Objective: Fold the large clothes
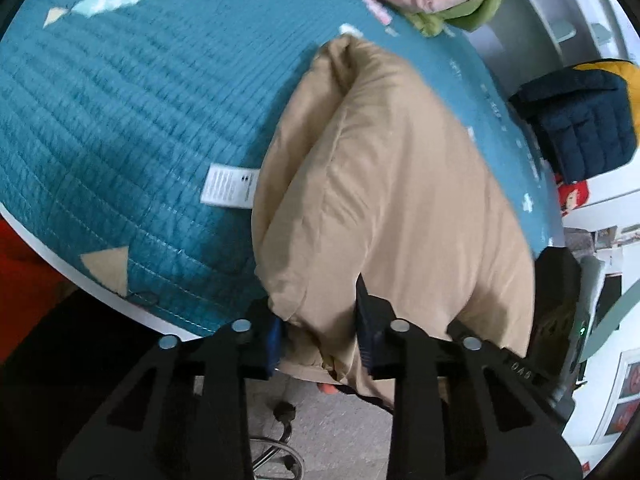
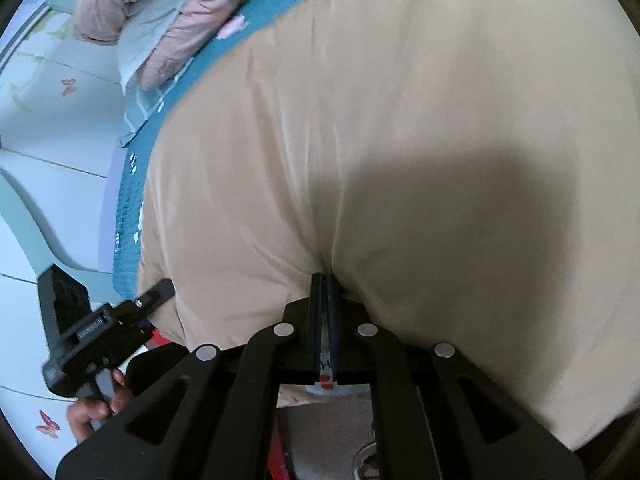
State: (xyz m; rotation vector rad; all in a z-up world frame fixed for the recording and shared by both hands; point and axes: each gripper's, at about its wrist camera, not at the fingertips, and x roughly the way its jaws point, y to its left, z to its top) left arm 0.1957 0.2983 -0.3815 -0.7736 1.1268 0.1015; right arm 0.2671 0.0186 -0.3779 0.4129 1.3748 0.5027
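Note:
A large beige padded garment [image 1: 392,184] lies on a teal quilted cover [image 1: 120,120] and hangs over its near edge. My left gripper [image 1: 320,320] is shut on a thick bunch of the garment's near edge, jaws held apart by the fabric. In the right wrist view the same garment [image 2: 400,140] fills most of the frame. My right gripper [image 2: 326,280] is shut tight on a fold of it. The left gripper and the hand holding it show at the lower left of the right wrist view [image 2: 92,332].
A pink jacket [image 2: 168,20] and a green garment [image 1: 472,12] lie at the far end of the cover. A navy quilted item [image 1: 580,120] sits to the right. A white care label [image 1: 228,184] lies on the cover. Grey floor and a chair base [image 1: 276,452] are below.

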